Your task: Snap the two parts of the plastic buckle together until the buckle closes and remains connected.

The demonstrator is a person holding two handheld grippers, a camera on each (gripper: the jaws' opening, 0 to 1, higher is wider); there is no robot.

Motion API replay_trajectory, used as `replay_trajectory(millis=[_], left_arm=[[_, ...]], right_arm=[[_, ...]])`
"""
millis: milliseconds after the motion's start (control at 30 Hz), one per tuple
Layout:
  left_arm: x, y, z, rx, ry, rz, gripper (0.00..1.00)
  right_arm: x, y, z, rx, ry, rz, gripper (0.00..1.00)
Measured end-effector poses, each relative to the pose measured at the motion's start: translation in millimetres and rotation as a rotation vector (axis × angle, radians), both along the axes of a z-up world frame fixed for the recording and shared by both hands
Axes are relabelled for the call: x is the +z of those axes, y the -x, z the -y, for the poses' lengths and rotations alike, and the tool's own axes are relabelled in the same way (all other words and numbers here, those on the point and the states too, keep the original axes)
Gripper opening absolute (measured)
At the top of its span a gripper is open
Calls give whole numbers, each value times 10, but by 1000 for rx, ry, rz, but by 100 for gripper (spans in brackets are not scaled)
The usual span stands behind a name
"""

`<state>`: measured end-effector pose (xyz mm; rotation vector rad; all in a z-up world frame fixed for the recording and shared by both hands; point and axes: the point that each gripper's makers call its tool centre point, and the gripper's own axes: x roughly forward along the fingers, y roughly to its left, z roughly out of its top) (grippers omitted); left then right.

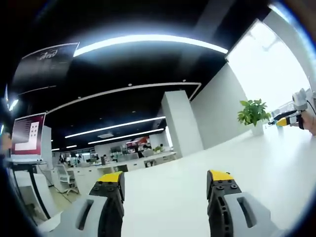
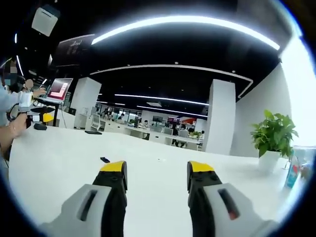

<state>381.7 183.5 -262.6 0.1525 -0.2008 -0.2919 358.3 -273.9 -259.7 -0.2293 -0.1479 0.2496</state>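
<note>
Left gripper (image 1: 168, 185): grey moulded plastic jaws with black inner faces and yellow tips, spread wide, nothing between them, raised over a white desk (image 1: 266, 163). Same gripper seen at the left edge of the right gripper view (image 2: 39, 118), gripped by a person's hand (image 2: 15, 126); jaw gap there too small to judge.

Right gripper (image 2: 155, 175): same build, grey, black and yellow, jaws parted with a moderate gap, holding nothing, above the desk's smooth matte white top (image 2: 59, 158). Also seen at the right edge of the left gripper view (image 1: 286, 120), held in a hand (image 1: 310, 121).

Buckle: small dark piece (image 2: 104, 159) lying flat on the desk ahead of the right gripper's left jaw, well apart from it; shape too small to resolve. Flat dark item (image 2: 93, 132) near the desk's far edge; second buckle part cannot be told.

Potted plant (image 2: 274, 136): leafy green in a white tapered pot, at the desk's far right corner; also seen in the left gripper view (image 1: 253, 113).

Blue-and-red container (image 2: 295, 173): at the right edge, cut off, contents unclear.

Monitor (image 1: 27, 136): red and white screen, beyond the desk.
</note>
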Motion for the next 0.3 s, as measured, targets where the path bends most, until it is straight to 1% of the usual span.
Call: replay_trajectory(millis=[300], left_arm=[[13, 36, -2, 1, -5, 6, 68]], right_arm=[[3, 37, -16, 1, 6, 1, 49]])
